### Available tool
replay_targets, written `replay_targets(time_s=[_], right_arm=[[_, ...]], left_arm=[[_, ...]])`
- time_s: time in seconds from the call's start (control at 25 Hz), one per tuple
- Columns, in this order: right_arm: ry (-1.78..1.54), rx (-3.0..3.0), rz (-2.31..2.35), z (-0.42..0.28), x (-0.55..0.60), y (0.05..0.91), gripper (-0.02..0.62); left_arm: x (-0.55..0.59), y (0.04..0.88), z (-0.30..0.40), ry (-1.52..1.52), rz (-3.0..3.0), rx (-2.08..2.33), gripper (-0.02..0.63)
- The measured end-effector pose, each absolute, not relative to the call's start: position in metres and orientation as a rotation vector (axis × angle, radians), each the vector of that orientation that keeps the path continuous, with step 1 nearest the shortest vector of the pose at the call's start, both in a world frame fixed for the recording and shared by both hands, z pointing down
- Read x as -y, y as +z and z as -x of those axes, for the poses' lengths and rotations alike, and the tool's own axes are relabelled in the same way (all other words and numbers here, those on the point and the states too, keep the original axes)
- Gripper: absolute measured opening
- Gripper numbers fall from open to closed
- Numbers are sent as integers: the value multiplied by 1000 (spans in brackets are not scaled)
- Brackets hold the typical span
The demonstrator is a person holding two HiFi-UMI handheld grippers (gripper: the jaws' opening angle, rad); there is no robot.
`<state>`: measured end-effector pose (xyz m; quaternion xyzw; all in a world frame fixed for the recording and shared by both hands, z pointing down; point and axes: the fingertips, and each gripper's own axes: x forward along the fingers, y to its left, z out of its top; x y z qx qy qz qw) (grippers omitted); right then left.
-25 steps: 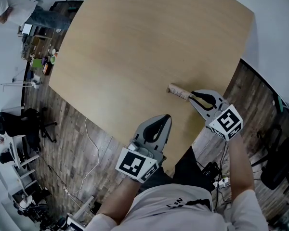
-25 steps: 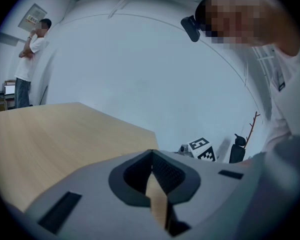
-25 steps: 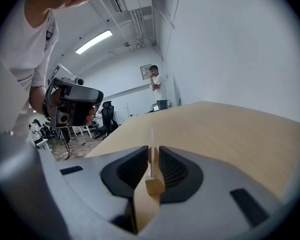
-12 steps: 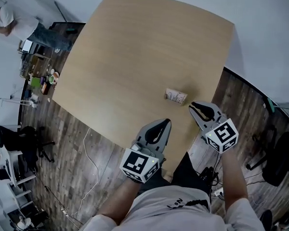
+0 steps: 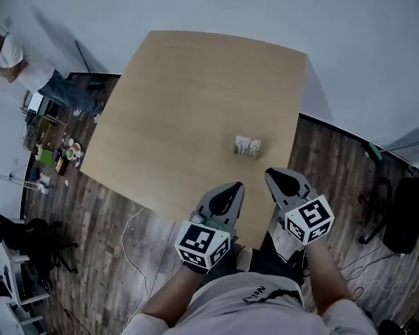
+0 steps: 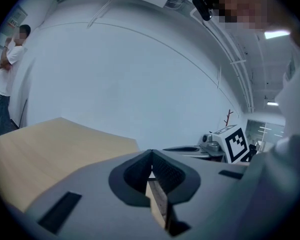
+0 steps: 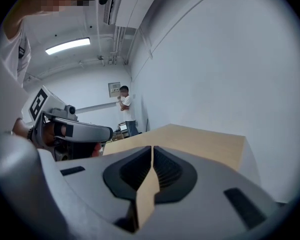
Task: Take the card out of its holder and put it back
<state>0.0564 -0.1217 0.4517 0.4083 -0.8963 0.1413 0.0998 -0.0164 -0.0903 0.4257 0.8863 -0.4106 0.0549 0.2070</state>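
Note:
The card holder (image 5: pixel 248 146) is a small pale block with printed cards in it, standing on the wooden table (image 5: pixel 188 96) near its front right part. My left gripper (image 5: pixel 235 185) hovers over the table's near edge, shut and holding nothing. To its right, my right gripper (image 5: pixel 270 173) is also shut and bare, a short way in front of the holder and apart from it. In the left gripper view the jaws (image 6: pixel 151 152) meet at their tips. The right gripper view shows its jaws (image 7: pixel 152 147) closed as well. Neither gripper view shows the holder.
A person (image 5: pixel 14 61) stands by the wall at the far left, near shelves with small items (image 5: pixel 56 155). A dark office chair (image 5: pixel 408 215) stands on the wood floor at the right. Cables (image 5: pixel 136 250) lie on the floor below the table's near edge.
Both grippers have drawn back from the table toward my body. The right gripper was close beside the holder and is now apart from it. The head view has pulled back, showing the whole table.

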Motion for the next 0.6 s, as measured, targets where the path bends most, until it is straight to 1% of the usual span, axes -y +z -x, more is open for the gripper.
replay_targets(time_s=[0.24, 0.6], right_arm=[[466, 2645, -1346, -46, 87, 408, 17], [395, 2690, -1426, -25, 55, 360, 14]], left_arm=[[65, 388, 24, 132, -2527, 1092, 14], [47, 351, 33, 78, -2605, 1073, 13]])
